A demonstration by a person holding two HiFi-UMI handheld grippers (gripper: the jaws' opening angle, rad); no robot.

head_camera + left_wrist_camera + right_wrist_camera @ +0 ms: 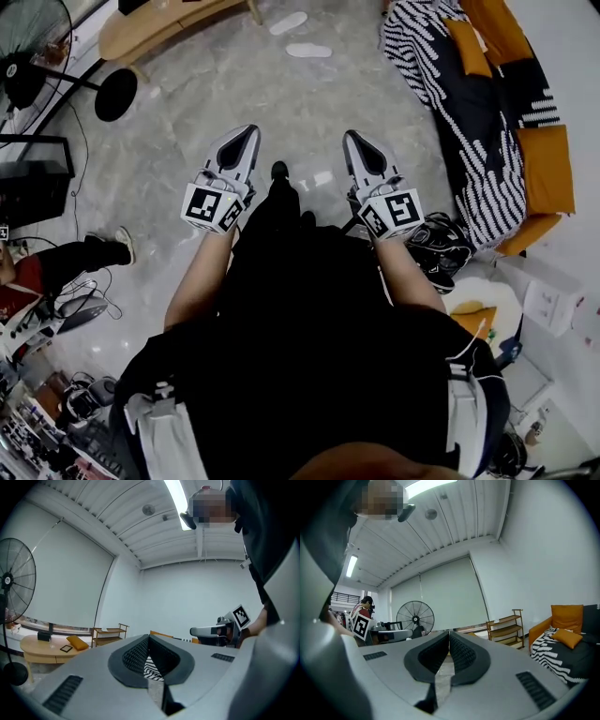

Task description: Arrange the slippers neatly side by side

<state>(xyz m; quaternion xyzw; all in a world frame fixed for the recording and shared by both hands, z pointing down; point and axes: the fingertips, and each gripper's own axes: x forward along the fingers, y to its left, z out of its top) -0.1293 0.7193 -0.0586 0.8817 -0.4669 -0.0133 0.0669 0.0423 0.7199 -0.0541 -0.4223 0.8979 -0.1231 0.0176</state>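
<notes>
1. Holding both tools out level over the grey floor (178, 141), the person keeps the left gripper (249, 133) and the right gripper (351, 137) side by side, apart from each other, with the tips pointing the same way.
2. On the left gripper, the fingers (136, 656) are closed, pad against pad, with nothing between them.
3. On the right gripper, the fingers (461, 653) are likewise pressed together and empty.
4. Well ahead of both sets of fingertips, two white slippers lie on the floor, out of contact with either gripper.
5. Roughly in line with the gap between the two grippers, the nearer slipper (308, 51) lies crosswise to the fingers.
6. Just beyond it, and a little toward the left fingers' side, the farther slipper (289, 22) lies at a slant. The two are close but apart and not parallel.
7. Off to the right of the right fingers is an orange sofa (546, 167) draped with a striped blanket (436, 66).
8. Well to the left of the left fingers stands a fan (28, 42), with a low wooden surface (150, 23) ahead of it.
</notes>
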